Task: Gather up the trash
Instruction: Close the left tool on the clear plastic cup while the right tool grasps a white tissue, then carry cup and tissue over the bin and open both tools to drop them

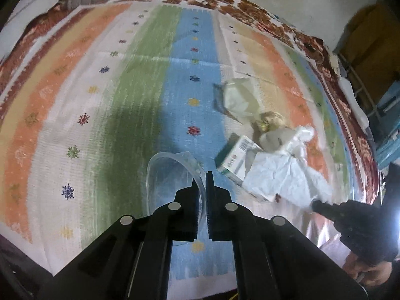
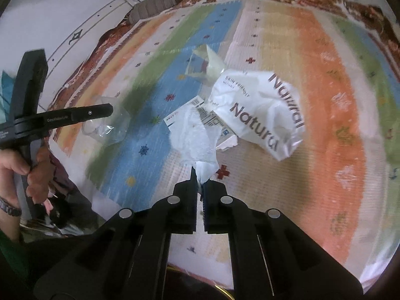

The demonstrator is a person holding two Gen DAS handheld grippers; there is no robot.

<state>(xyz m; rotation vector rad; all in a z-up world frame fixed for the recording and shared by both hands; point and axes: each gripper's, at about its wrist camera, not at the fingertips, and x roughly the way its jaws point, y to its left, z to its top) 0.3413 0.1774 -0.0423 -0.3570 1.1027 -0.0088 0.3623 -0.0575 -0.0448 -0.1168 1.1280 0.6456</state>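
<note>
Striped woven mat (image 1: 140,95), bands of orange, cream, green and blue with small star motifs, spread over a red floral blanket (image 1: 250,5). Grey rolled cushion (image 2: 155,2) at the far edge.

Trash heaped on the cream and orange bands: crumpled white wrapper printed "Natural" (image 2: 265,115), largest piece; small carton with barcode (image 1: 237,160) partly under it; pale translucent plastic scrap (image 2: 212,67) just beyond; yellowish wad (image 1: 271,121) visible only from the left wrist, blurred.

Crumpled white tissue (image 2: 197,140) draped over the carton, 1 corner pinched in the right gripper (image 2: 199,178), jaws closed on it.

Clear plastic cup (image 1: 172,177) on the blue band, apart from the heap, rim clamped between the 2 fingers of the left gripper (image 1: 202,182), jaws nearly together on the thin wall.
</note>
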